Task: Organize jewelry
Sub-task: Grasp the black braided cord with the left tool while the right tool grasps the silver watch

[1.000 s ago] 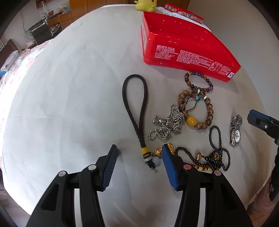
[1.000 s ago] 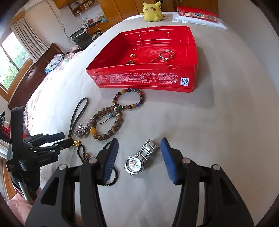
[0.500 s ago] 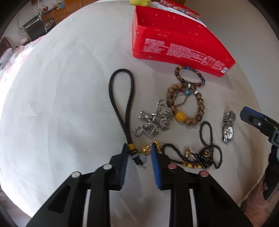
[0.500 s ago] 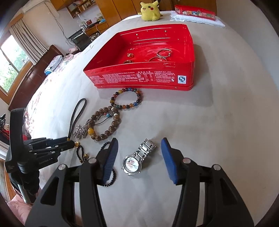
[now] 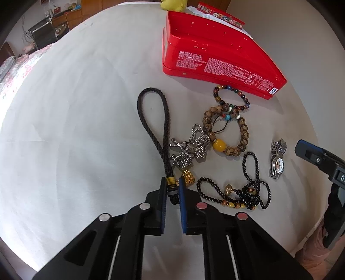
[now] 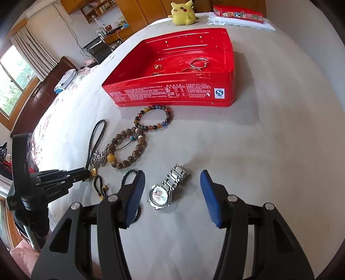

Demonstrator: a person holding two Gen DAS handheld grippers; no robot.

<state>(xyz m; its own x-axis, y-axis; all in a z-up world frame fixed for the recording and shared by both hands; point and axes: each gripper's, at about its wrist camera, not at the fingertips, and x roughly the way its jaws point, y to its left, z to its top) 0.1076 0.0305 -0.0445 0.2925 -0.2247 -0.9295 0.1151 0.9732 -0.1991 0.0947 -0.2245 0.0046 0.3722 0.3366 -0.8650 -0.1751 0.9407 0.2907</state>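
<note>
A black braided cord (image 5: 151,120) with a gold wrap at its knotted end lies on the white cloth. My left gripper (image 5: 172,185) is shut on that knotted end, also seen from the right wrist view (image 6: 85,173). A silver watch (image 6: 166,189) lies between the blue pads of my right gripper (image 6: 172,172), which stands open and does not touch it. The open red tin (image 6: 172,94) sits beyond, with rings and a small gold piece inside. Between lie a wooden bead bracelet (image 5: 243,137), a multicolour bracelet (image 5: 235,90), a silver chain (image 5: 194,146) and a black bead necklace (image 5: 252,193).
A yellow plush toy (image 6: 183,13) and a small red box (image 6: 237,13) on a folded white cloth sit at the far end of the table. A gold charm (image 5: 188,176) lies right beside the left gripper's right pad. The table edge curves close at lower right.
The left gripper's jaws have closed from wide apart onto the cord's knotted end. The right gripper stays open over the watch, barely moved.
</note>
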